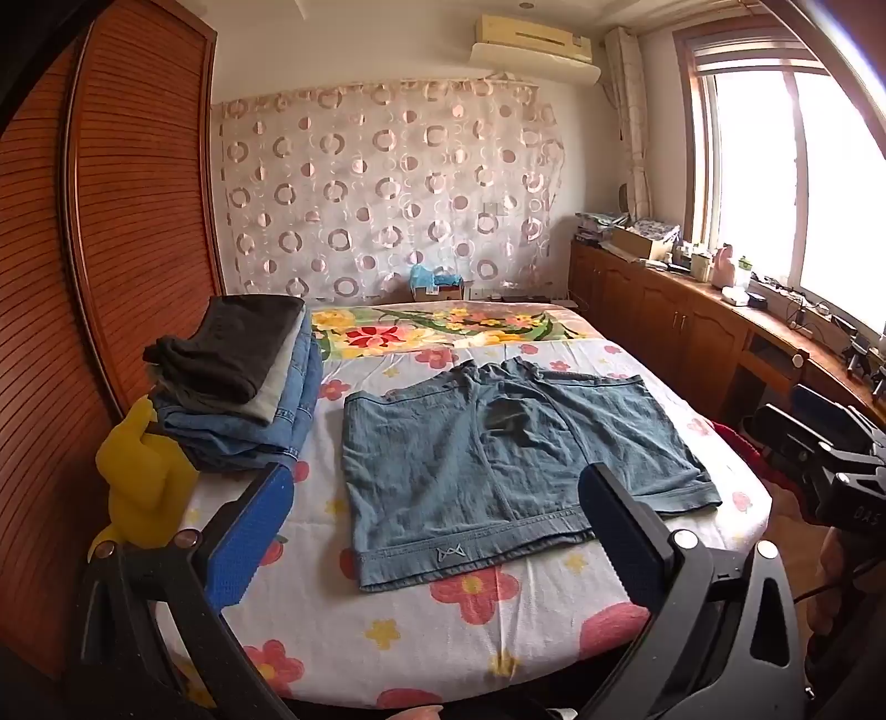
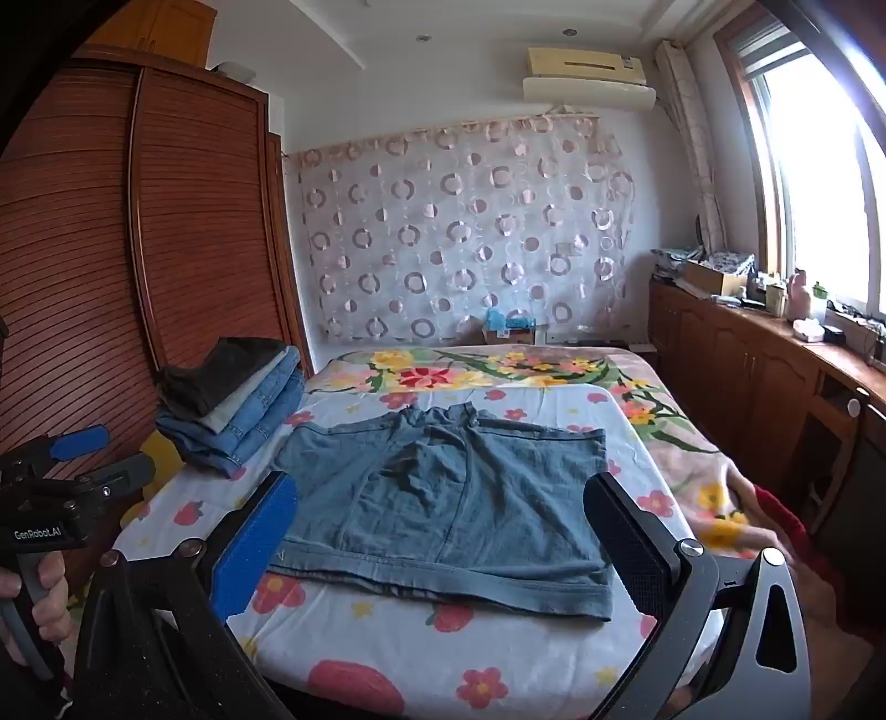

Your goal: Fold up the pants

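**Denim shorts flat on the bed, both grippers hanging back**

Blue denim shorts [image 1: 498, 471] spread flat in the middle of the flowery sheet [image 1: 443, 637], waistband toward the far wall, leg hems toward the cameras. Small stitched logo on the near hem in the left view. Dark patch around the crotch area — shadow or a stain, can't tell which.

Left gripper [image 1: 437, 531] hovering over the near edge of the bed, jaws wide apart with nothing between them, blue pads [image 1: 249, 531] on the inner faces. Not touching the shorts. Also visible from the right camera at the far left [image 2: 77, 454], hand [image 2: 39, 598] wrapped around the handle.

Right gripper [image 2: 443, 537] in much the same pose — jaws spread wide, empty, framing the near hem of the shorts [image 2: 443, 498] from above, no contact visible. Shows up at the right edge of the left view too [image 1: 819, 448].

Stack of folded clothes [image 1: 238, 382] on the left side of the bed next to the wooden wardrobe [image 1: 122, 221]: jeans at the bottom, something dark grey on top. Well apart from the shorts. Yellow plush toy [image 1: 144, 476] right beside the stack, at the near left corner.

Farther back, a floral blanket [image 1: 443, 324] across the head of the bed, circle-pattern curtain [image 1: 387, 188] on the wall, air conditioner [image 1: 534, 39] above it, bright window [image 1: 803, 183] over a cluttered wooden counter [image 1: 692, 288] on the right.
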Motion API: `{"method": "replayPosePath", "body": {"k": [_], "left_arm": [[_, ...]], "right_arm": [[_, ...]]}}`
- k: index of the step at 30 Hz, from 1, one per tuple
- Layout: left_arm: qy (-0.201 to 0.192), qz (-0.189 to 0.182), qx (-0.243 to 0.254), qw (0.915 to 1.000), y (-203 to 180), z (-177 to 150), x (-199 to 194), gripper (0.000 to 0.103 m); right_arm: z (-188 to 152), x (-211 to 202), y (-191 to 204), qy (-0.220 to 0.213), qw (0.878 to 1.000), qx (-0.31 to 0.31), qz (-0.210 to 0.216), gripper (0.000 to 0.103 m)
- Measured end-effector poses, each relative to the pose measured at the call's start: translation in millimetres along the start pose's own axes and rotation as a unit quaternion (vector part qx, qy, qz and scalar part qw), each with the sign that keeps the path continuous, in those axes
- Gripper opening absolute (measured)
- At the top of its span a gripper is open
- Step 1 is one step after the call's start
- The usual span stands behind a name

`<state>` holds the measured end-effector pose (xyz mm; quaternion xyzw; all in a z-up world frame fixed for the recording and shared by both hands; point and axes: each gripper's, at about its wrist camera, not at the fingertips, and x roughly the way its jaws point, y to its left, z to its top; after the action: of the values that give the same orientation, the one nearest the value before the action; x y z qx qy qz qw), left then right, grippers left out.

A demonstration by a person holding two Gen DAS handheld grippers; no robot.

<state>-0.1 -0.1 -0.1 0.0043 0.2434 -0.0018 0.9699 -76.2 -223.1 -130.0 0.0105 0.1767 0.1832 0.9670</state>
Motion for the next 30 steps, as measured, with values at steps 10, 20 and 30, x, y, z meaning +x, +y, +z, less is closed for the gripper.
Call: {"method": "replayPosePath", "body": {"k": [10,20,30], "left_arm": [[0.003,-0.006,-0.002,1.0000,0.3,0.6,0.7,0.103],[0.001,-0.005,-0.001,1.0000,-0.6,0.5,0.4,0.103],[-0.001,-0.006,-0.003,1.0000,0.1,0.3,0.2,0.103]], "right_arm": [[0.0,0.9,3.0,0.001,1.000,-0.005,0.003,0.103],[1.1,-1.5,0.7,-0.002,1.000,0.002,0.004,0.103],[0.7,-2.6,2.2,-0.004,1.000,0.001,0.004,0.103]]}}
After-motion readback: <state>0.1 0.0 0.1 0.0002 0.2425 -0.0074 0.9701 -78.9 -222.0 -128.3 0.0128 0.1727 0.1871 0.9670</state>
